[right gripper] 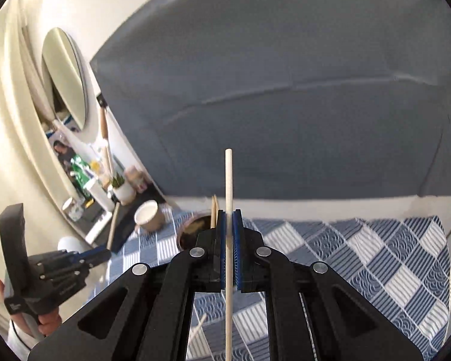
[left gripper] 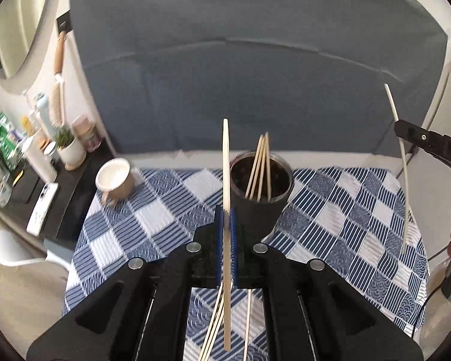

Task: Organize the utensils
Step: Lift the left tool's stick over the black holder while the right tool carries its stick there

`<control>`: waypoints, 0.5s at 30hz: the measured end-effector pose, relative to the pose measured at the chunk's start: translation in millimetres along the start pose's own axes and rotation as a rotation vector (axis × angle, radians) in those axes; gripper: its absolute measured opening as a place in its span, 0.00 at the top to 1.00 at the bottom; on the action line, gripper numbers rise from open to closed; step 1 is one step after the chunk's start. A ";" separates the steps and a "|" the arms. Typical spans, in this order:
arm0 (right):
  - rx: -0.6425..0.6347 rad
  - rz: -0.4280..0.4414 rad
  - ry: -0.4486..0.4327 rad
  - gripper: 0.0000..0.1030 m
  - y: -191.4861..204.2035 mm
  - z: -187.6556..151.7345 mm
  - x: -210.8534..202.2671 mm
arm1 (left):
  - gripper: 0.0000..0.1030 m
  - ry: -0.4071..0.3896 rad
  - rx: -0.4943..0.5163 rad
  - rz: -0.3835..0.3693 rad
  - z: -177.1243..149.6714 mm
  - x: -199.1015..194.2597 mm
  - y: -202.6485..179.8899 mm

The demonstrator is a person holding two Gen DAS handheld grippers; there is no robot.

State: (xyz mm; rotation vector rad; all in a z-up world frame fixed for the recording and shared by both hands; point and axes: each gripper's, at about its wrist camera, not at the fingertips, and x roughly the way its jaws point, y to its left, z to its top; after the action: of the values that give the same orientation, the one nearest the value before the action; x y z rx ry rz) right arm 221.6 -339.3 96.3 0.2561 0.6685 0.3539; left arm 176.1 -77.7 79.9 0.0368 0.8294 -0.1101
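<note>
My left gripper (left gripper: pixel 227 210) is shut on a flat pale wooden stick (left gripper: pixel 225 162) that stands upright, just left of and in front of a dark cup (left gripper: pixel 260 201) holding several chopsticks (left gripper: pixel 259 165). More chopsticks (left gripper: pixel 216 322) lie on the checked cloth below the gripper. My right gripper (right gripper: pixel 229 214) is shut on a white fork; its handle (right gripper: pixel 228 186) stands upright between the blue pads. In the left wrist view the right gripper (left gripper: pixel 406 134) holds that fork (left gripper: pixel 403 162) at the far right, tines down. The dark cup (right gripper: pixel 192 230) is partly hidden behind the right gripper.
A blue and white checked cloth (left gripper: pixel 153 219) covers the table. A beige mug (left gripper: pixel 115 180) lies tilted at the back left. A dark side shelf (left gripper: pixel 33 186) with bottles, a potted plant (left gripper: pixel 70 147) and a phone stands to the left. A grey sofa (left gripper: pixel 255 90) is behind.
</note>
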 end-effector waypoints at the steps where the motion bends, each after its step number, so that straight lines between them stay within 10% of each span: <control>1: 0.000 0.006 -0.021 0.96 3.1 4.5 0.2 | 0.95 -0.008 0.010 -0.008 6.4 1.3 -0.7; 15: -0.075 0.016 -0.081 0.95 48.2 38.2 54.7 | 0.95 -0.089 0.032 -0.177 64.4 48.8 13.4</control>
State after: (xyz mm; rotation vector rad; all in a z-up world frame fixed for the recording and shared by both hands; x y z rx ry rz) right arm 274.7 -278.2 111.3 0.2039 0.5725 0.3815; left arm 257.6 -73.4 87.2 -0.0110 0.7412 -0.2897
